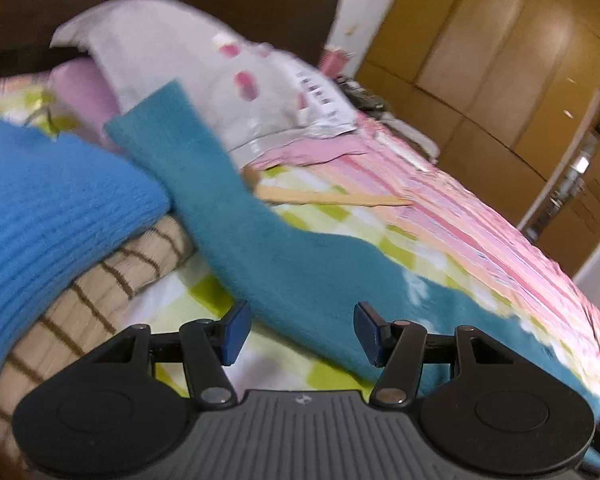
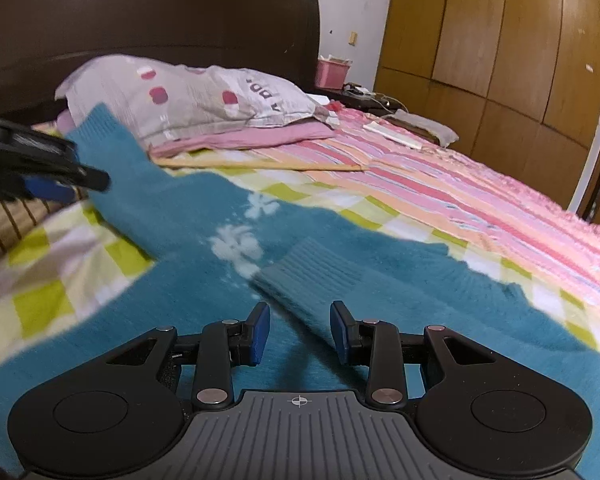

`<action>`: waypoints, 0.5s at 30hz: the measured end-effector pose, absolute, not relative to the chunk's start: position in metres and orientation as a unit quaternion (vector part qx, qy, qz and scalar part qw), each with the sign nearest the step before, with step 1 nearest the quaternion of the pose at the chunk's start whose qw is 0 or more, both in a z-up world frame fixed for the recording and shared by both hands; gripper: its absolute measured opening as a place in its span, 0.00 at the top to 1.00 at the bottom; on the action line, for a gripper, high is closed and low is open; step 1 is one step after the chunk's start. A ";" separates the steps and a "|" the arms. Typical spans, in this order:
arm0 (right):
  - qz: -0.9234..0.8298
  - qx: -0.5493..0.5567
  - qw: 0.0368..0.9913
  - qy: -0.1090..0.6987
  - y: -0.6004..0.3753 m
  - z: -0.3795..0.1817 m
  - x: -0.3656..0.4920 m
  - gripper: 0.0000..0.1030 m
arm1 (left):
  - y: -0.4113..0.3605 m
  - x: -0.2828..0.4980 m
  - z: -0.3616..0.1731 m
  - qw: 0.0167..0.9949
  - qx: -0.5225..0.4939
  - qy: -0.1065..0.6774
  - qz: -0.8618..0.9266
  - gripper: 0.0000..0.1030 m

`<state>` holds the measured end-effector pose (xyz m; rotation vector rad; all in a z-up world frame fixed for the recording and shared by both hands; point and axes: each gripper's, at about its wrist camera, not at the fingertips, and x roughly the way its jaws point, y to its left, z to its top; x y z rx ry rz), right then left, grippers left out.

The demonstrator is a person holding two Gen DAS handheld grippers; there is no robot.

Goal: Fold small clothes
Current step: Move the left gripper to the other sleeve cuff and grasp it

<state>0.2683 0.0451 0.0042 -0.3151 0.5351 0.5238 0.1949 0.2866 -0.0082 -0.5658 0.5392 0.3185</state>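
Teal sweater (image 2: 188,292) spread flat on bed (image 2: 440,196) under both grippers; one sleeve (image 2: 320,292) folded in, lying just ahead of right gripper (image 2: 299,330), jaws part open, empty; far sleeve (image 1: 172,136) unfolded ahead of left gripper (image 1: 300,332), half open, empty; body fold left, I judge.

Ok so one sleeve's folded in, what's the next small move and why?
Probably close the left gripper on the other sleeve: it lies stretched out unfolded, while the folded sleeve rests on the teal sweater before the open right gripper.
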 end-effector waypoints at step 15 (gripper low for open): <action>0.244 -0.120 0.922 0.277 0.038 -0.002 0.273 0.68 | 0.298 0.228 -0.030 0.904 -0.277 0.268 0.186 0.41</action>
